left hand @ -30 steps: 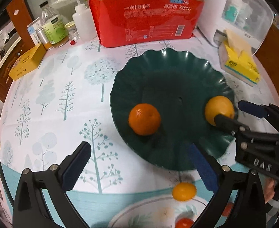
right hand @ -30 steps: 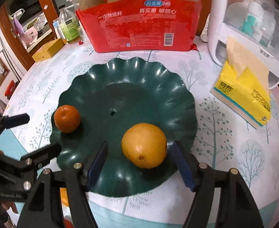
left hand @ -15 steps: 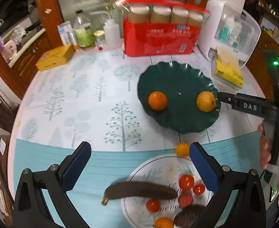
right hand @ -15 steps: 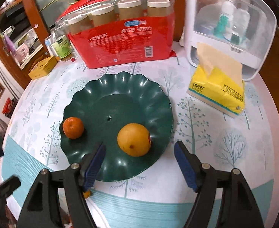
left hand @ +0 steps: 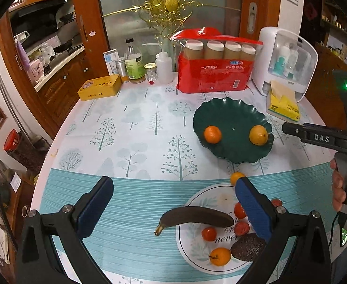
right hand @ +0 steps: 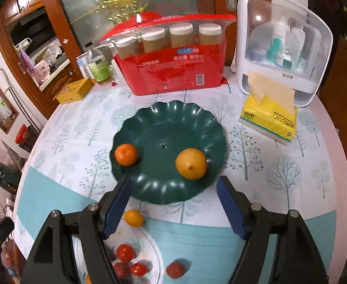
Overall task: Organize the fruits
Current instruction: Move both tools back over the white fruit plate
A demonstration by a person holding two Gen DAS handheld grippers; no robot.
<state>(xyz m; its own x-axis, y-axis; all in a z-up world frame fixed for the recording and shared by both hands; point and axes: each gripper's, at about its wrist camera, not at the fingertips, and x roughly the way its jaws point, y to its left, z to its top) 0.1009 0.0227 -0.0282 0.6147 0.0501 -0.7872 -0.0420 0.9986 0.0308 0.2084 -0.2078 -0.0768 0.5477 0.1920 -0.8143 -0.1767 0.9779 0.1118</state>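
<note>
Both tools have pulled back, wide apart and empty; the right tool (right hand: 173, 201) hovers near the scalloped dark-green plate (right hand: 168, 182) holding a yellow-orange round fruit (right hand: 191, 163).

- We read "DAS" in raised letters on the right tool (left hand: 320, 137).
- On the white plate (left hand: 197, 248), we make out "never".
- The yellow tissue pack (right hand: 270, 120) shows "BABO", upside down for us.
- The red package (left hand: 213, 75) carries Chinese print, "一次性纸杯".
</note>
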